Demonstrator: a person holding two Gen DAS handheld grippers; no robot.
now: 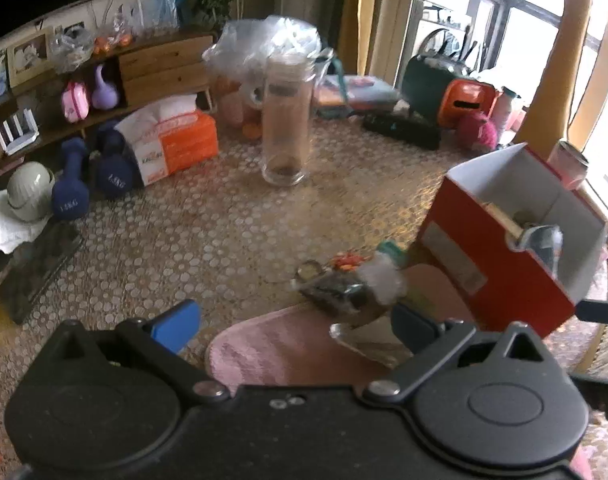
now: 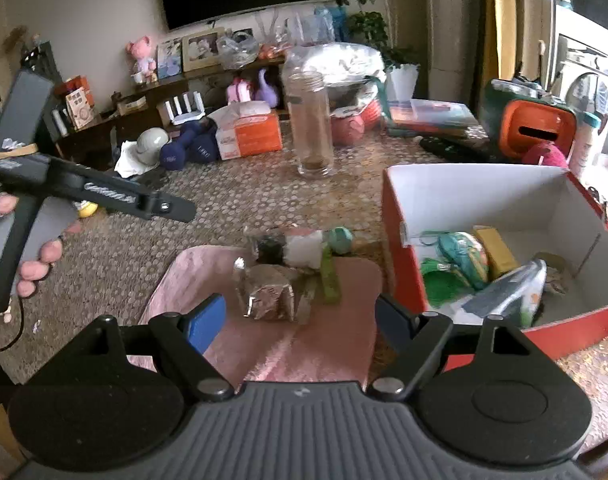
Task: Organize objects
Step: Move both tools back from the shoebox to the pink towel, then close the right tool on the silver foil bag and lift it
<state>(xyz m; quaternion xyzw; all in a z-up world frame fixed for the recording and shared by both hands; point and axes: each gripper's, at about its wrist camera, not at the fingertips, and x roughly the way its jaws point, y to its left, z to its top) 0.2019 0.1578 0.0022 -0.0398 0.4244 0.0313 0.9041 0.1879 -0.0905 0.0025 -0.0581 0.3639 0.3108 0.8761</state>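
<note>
Task status: partly complete. The red box (image 2: 503, 216) at the table's right edge already holds several items, among them a green packet (image 2: 461, 256) and a yellow block (image 2: 495, 250). Remaining on the pink mat (image 2: 335, 320) at the near edge: a foil pack (image 2: 270, 294), a dark pouch (image 2: 288, 246) and a green strip (image 2: 329, 278). Left gripper (image 1: 296, 322): jaws apart, empty. Right gripper (image 2: 300, 320): jaws apart, empty, above the mat. The jar (image 2: 309, 124) stands mid-table.
</note>
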